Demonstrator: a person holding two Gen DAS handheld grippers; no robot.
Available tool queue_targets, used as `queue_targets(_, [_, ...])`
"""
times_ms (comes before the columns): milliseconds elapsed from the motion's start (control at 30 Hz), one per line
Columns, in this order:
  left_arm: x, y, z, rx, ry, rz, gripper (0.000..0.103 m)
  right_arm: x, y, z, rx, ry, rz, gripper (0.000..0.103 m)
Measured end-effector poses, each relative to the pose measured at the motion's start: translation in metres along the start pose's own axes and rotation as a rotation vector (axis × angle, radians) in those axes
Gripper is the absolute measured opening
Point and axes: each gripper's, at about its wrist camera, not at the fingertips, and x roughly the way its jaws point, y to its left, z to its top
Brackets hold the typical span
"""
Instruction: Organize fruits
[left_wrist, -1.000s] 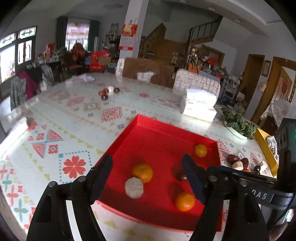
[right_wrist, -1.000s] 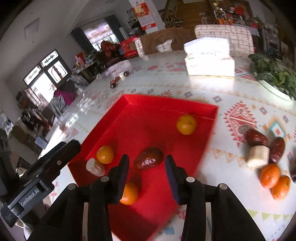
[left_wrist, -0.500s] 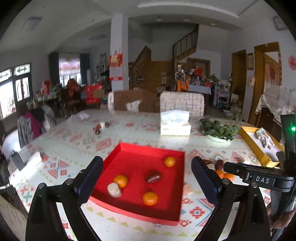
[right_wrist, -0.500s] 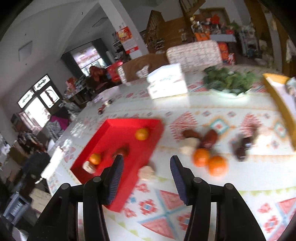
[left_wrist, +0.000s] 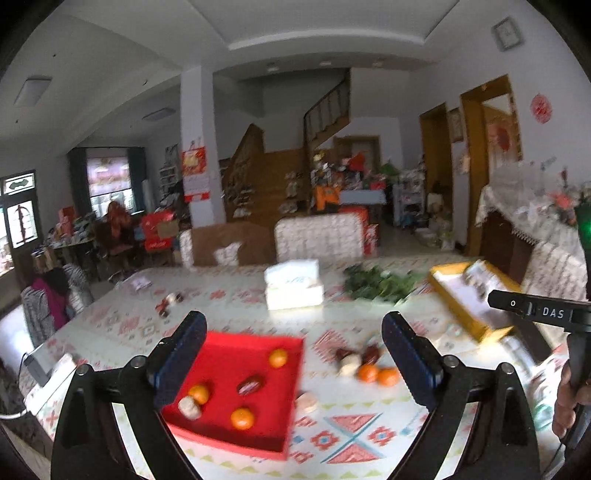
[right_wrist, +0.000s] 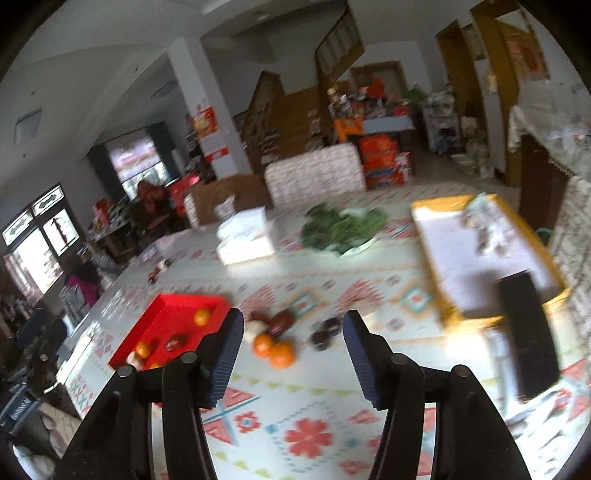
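Observation:
A red tray (left_wrist: 221, 350) lies on the patterned table and also shows in the right wrist view (right_wrist: 173, 306). It holds three oranges (left_wrist: 242, 418), a dark date (left_wrist: 249, 385) and a pale round fruit (left_wrist: 189, 407). To its right lie loose fruits: two oranges (left_wrist: 376, 374), dates and a pale piece (left_wrist: 350, 362), also in the right wrist view (right_wrist: 275, 349). Another pale fruit (left_wrist: 307, 400) sits beside the tray. My left gripper (left_wrist: 293, 365) is open and empty, high above the table. My right gripper (right_wrist: 293, 356) is open and empty, raised above the loose fruits.
A white tissue box (left_wrist: 293, 284), a plate of greens (right_wrist: 340, 229) and a yellow box (right_wrist: 484, 254) stand further back on the table. A dark flat object (right_wrist: 526, 332) lies at the right. Small dark fruits (right_wrist: 325, 332) lie near the loose oranges.
Both grippers have pulled back and up from the red tray, so the whole table shows. The right gripper has opened wider and swung right toward the loose fruits.

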Motion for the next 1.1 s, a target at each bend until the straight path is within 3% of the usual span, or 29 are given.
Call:
queue_targets(167, [-0.035,0.000,0.050,-0.026,-0.078,-0.117,0.096,-0.062,-0.026,0.036,0.016,-0.107,-0.061,0.061])
queue_targets(367, [-0.074,0.002,0.109,0.023,-0.123,-0.182,0.096,-0.151,-0.033,0.090,0.009,-0.245,-0.159,0.061])
queue_targets(467, [-0.051,0.004,0.117,0.078,-0.017,-0.179,0.096,-0.174,0.004,0.099,-0.172,-0.309,-0.358,0.063])
queue_targets(500, [-0.043,0.006,0.117,0.078,0.003,-0.172,0.096,-0.172,0.027,0.095,-0.283,-0.300,-0.375,0.063])
queue_targets(600, [-0.030,0.022,0.113,0.003,0.005,-0.181,0.096,-0.161,0.065,0.083,-0.361,-0.263,-0.329,0.063])
queue_targets(733, [-0.034,0.039,0.106,-0.045,-0.033,-0.140,0.096,-0.146,0.082,0.079,-0.320,-0.259,-0.243,0.062])
queue_targets(900, [-0.048,0.061,0.109,-0.065,-0.091,-0.070,0.096,-0.134,0.069,0.095,-0.190,-0.239,-0.155,0.062])
queue_targets(1100, [-0.063,0.091,0.122,-0.184,-0.150,-0.137,0.096,-0.148,0.044,0.114,-0.076,-0.249,-0.159,0.062])
